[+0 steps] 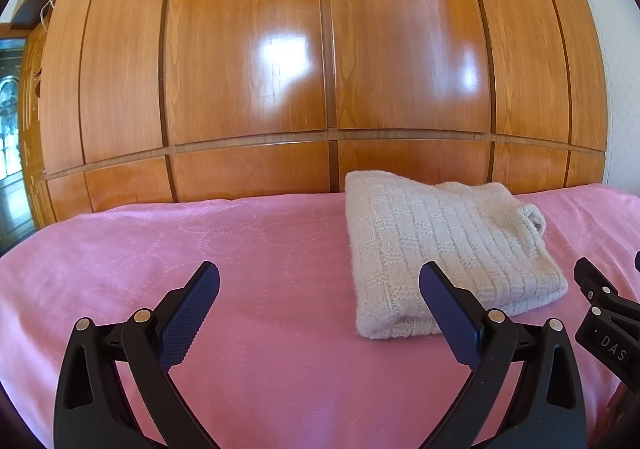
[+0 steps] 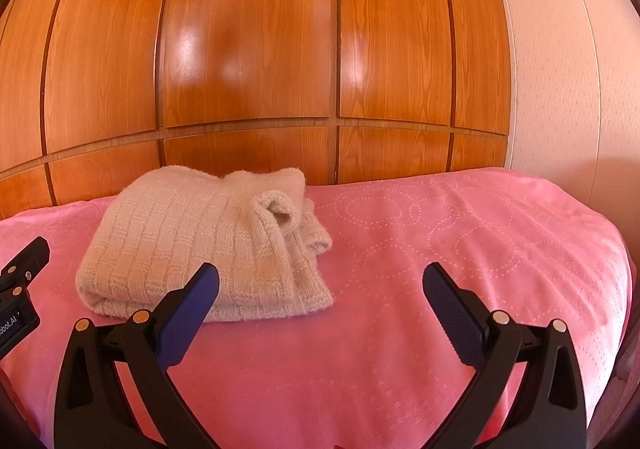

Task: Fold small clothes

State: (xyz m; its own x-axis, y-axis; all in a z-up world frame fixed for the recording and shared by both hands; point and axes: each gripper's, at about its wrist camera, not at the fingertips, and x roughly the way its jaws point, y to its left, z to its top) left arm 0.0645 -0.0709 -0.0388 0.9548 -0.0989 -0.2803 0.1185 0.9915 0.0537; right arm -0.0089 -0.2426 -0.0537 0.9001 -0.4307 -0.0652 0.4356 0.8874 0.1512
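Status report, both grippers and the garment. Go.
Left gripper open, empty. Right gripper open, empty. Cream knit sweater folded on pink bedspread, one cuff loose on top. Nothing in the way.

One folded sweater [image 1: 448,249], two tongs [image 1: 320,313].

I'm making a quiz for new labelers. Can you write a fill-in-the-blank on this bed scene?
1. The cream sweater lies ____ on the bedspread.
2. The bedspread's colour is ____.
3. Both the left gripper and the right gripper are ____.
4. Behind the bed stands a ____ wardrobe.

Missing words: folded; pink; open; wooden
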